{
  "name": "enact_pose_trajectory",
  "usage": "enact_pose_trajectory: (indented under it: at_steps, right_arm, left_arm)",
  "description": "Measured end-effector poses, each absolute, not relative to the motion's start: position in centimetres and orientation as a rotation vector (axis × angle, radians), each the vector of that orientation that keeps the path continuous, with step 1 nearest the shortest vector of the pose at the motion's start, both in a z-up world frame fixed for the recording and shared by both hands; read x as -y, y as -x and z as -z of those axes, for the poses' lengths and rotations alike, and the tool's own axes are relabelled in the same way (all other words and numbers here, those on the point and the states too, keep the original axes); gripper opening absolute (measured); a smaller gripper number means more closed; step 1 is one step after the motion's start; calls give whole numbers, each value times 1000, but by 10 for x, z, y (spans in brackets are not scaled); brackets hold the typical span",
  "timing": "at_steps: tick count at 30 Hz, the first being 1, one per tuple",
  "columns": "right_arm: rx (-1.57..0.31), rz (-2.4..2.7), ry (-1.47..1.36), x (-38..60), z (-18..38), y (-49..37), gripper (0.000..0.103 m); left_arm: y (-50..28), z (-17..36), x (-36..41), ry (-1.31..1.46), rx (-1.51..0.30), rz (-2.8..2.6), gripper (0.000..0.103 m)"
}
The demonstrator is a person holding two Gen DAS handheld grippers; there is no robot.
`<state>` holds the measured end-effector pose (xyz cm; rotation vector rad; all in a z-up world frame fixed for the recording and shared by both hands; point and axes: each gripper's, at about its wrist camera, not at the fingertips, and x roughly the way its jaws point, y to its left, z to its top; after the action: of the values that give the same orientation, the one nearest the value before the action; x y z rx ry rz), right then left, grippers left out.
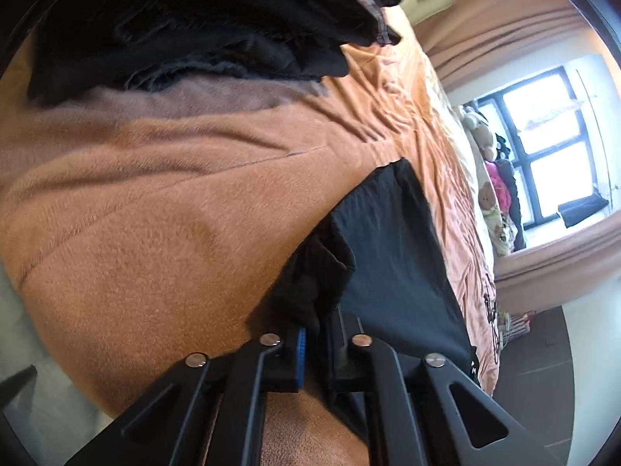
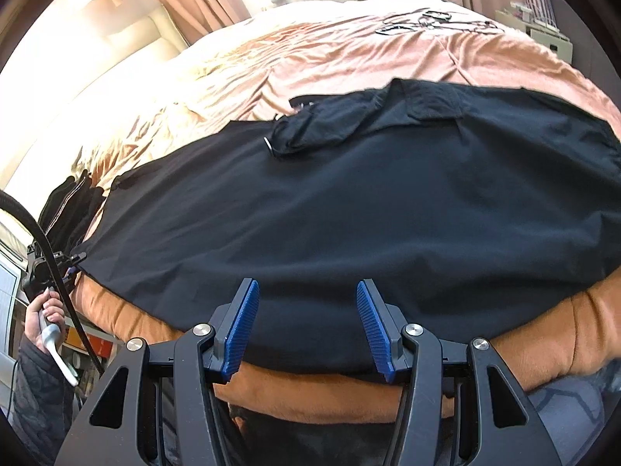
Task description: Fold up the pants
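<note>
The left hand-held gripper (image 1: 314,343) points down at a slant. Its jaws are pinched tight on a bunch of dark cloth. The right hand-held gripper (image 2: 306,324) also tilts down, and its blue pads (image 2: 240,334) stand apart with nothing squeezed between them. A hand (image 2: 48,318) grips the left handle.

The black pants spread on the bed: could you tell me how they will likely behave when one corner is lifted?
The black pants look thin and limp, so they will probably drape and sag. The corner bunched in the left gripper crumples, suggesting no stiffness. On the fuzzy orange blanket they may cling rather than slide.
</note>
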<state>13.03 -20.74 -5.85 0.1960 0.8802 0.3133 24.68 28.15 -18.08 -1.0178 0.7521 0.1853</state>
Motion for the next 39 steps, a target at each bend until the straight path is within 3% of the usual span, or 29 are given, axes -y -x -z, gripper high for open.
enact_pose_trajectory:
  at_steps: [10,24,39]
  right_arm:
    - [-843,-312,-196,181,41,-150,51]
    - [-1008,-364,-99,125,100,-163,20]
    - [-1011,-385,-100,134,75,-170,17]
  left_arm:
    - [-250,138,-284,982,-671,-101,5]
    - [-262,114,-278,964,-632,-49,5]
    - [-258,128,-282,985,-644,-63,5]
